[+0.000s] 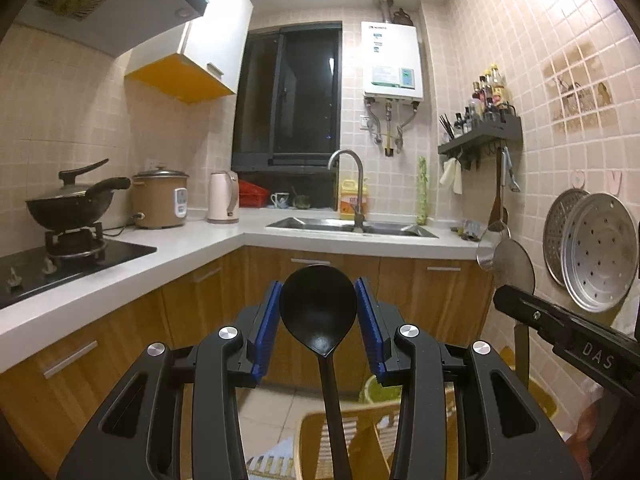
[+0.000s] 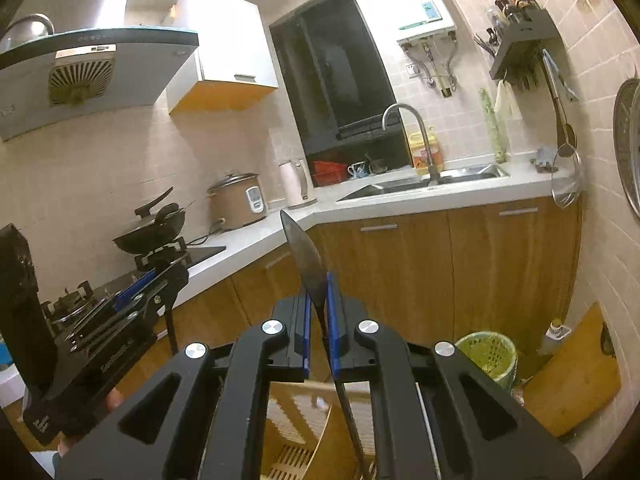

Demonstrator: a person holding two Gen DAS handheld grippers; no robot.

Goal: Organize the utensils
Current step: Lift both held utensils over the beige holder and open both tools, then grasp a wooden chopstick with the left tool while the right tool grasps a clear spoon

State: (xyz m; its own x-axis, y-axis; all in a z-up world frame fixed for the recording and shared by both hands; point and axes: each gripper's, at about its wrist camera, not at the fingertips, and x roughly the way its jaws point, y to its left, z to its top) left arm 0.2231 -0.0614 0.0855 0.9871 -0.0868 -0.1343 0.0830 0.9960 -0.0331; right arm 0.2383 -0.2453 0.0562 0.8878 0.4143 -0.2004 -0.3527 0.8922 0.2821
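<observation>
A black spoon (image 1: 318,312) stands upright, bowl up, handle pointing down.

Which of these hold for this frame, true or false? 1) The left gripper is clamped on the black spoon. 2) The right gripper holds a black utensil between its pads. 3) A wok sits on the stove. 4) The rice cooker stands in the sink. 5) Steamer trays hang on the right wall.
1) False. The left gripper is open; the black spoon sits between the pads without contact.
2) True. The right gripper is shut on the black utensil.
3) True: the wok.
4) False. The rice cooker stands on the counter.
5) True: the steamer trays.
</observation>
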